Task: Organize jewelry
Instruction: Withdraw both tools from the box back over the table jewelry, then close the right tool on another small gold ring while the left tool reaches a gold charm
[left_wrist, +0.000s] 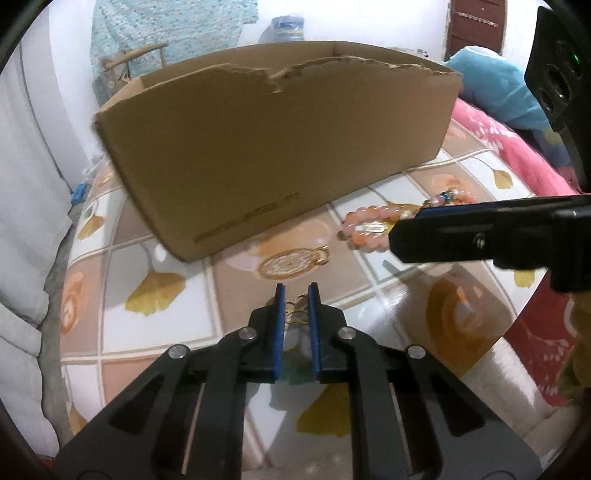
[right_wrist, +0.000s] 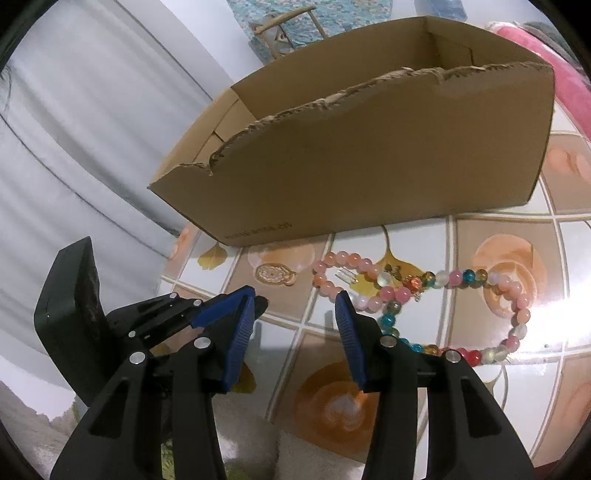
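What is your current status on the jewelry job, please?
Left gripper shut on small gold piece. Right gripper open, above the table by the bead bracelets. Cardboard box open ahead, gold pendant on table; nothing blocking.

The tabletop (left_wrist: 122, 328) is covered with a glossy cloth printed in beige, white and peach squares with yellow ginkgo leaves and orange rose shapes. On its far part stands an open cardboard box (left_wrist: 280, 147) whose near wall has a torn, ragged top edge. Just near of the box lies a flat gold oval pendant (left_wrist: 291, 263). To its right lies a bracelet of peach-pink beads (right_wrist: 345, 275), and further right a longer strand of mixed pink, teal, amber and clear beads (right_wrist: 517, 321) curves in a loop, touching the peach bracelet. Nearer the front, a small gold chain piece (left_wrist: 296, 313) lies on the cloth.
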